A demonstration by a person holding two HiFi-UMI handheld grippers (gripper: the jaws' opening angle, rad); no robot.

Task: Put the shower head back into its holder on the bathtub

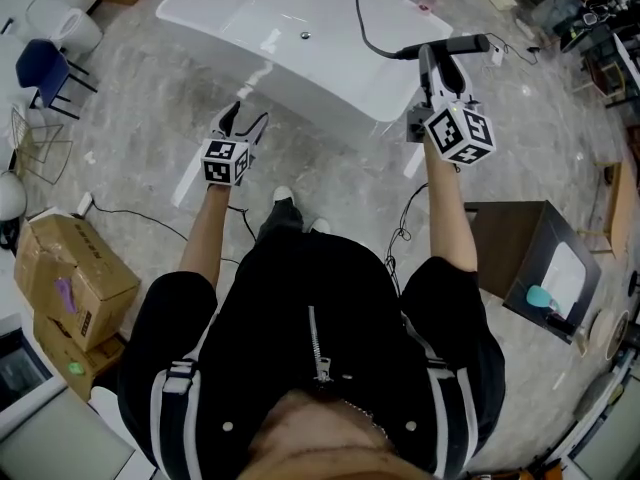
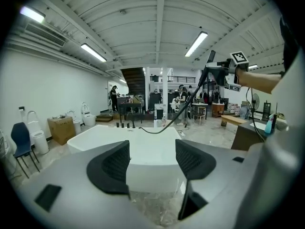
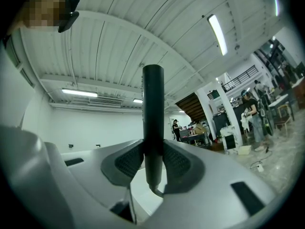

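The right claw (image 3: 153, 165) is clamped on the dark handle of the shower head (image 3: 153, 104), both pads pressed to its sides. In the right gripper view the handle stands straight up between them. In the head view it is held aloft, roughly level, above the near right corner of the bathtub (image 1: 250, 13), with the hose (image 1: 366, 30) looping back over the rim toward the far end. The left claw (image 2: 152, 162) stands wide apart with nothing between its pads, low before the tub's near wall. The step in hand looks like the carry: the head is gripped and lifted but not yet seated. The holder probably sits among the small dark fittings (image 2: 125, 125) on the far rim, though they are too small to tell which. Next, the right claw would need to travel that way, line the handle up and lower it in before letting go.
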